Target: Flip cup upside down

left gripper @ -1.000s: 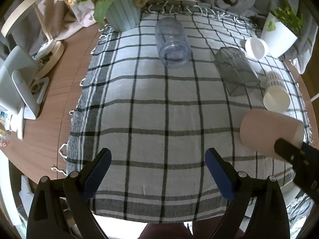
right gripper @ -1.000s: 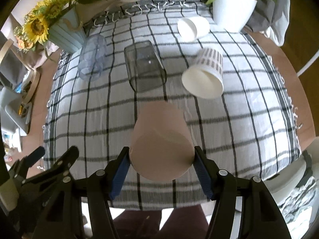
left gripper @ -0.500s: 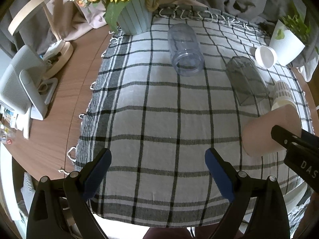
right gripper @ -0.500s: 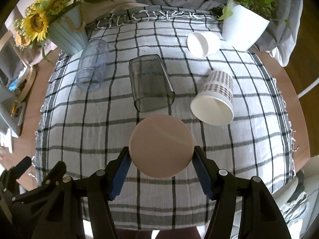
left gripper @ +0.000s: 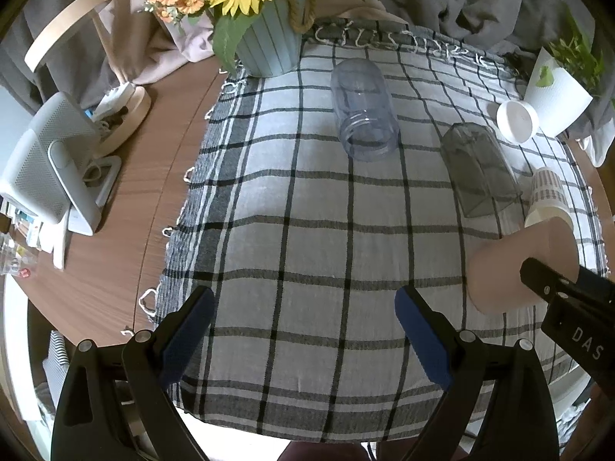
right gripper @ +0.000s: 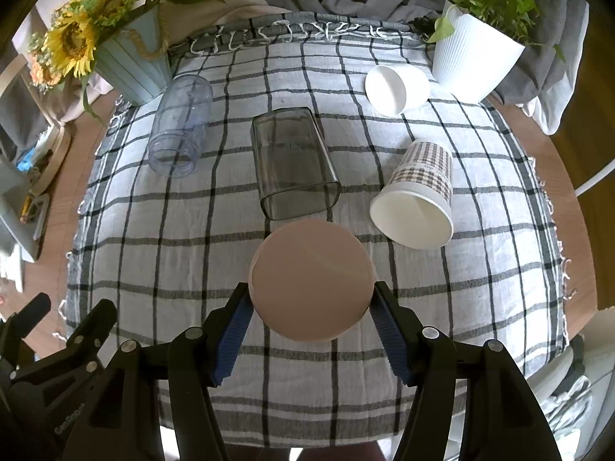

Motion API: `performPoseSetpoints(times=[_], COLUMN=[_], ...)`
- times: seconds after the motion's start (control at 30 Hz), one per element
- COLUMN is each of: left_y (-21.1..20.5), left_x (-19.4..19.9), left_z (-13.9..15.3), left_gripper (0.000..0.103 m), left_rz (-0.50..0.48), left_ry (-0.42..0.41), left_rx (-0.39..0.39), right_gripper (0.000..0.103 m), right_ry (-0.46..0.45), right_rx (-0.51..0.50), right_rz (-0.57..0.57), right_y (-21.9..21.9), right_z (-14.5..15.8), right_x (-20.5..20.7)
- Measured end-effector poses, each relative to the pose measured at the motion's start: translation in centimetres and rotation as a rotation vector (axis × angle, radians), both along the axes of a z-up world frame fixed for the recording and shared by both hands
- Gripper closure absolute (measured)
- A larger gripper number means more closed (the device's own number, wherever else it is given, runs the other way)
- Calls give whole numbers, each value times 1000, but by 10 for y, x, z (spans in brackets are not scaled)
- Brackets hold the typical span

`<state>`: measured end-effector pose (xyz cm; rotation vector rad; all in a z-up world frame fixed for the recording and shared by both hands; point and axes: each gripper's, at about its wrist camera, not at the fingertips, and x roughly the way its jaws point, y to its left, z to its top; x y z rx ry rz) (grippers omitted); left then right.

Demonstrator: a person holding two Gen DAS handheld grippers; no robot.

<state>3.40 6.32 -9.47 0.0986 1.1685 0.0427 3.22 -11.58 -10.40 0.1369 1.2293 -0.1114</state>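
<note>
My right gripper point(right gripper: 312, 334) is shut on a pink cup point(right gripper: 311, 279). The cup's flat base faces the right wrist camera and its mouth is hidden. In the left wrist view the pink cup point(left gripper: 515, 269) is held at the right, above the checked cloth point(left gripper: 307, 230), with a black finger of the right gripper point(left gripper: 553, 288) across it. My left gripper point(left gripper: 303, 330) is open and empty over the near part of the cloth.
On the cloth lie a clear jar point(right gripper: 178, 130), a dark square glass point(right gripper: 294, 161), a checked paper cup point(right gripper: 419, 199) and a white cup point(right gripper: 396, 84), all on their sides. A sunflower vase point(right gripper: 130, 65) and a white plant pot point(right gripper: 472, 61) stand at the back. A white device point(left gripper: 50, 169) stands left.
The right gripper has turned the pink cup so that its base now faces the camera, and has lifted it. The left gripper has drawn back a little.
</note>
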Motion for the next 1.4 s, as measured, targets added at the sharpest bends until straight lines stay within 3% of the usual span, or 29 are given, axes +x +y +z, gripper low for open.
performPoseSetpoints(times=[0.07, 0.1, 0.13, 0.37, 0.7, 0.9, 1.4], left_y=[1, 1, 0, -7, -32, -37, -41], left_x=[-1, -1, -2, -10, -35, -47, -62], left_z=[3, 4, 6, 26, 67, 79, 96], left_gripper=[7, 7, 7, 7, 0, 0, 0], left_rz=[7, 9, 9, 1, -44, -57, -29], left_ry=[-7, -11, -14, -70, -182, -194, -262], left_rx=[4, 6, 8, 2, -44, -74, -49], right_gripper=[35, 26, 23, 23, 13, 10, 7], right_ry=[8, 14, 15, -43, -254, -304, -340], right_rx=[20, 28, 35, 102, 114, 121, 101], right_rz=[-11, -13, -18, -30, -79, -99, -98], right_y=[-2, -3, -4, -15, -41, -51, -61], right_z=[-2, -2, -2, 26, 85, 98, 111], right_x=[0, -1, -3, -30, -77, -93, -103])
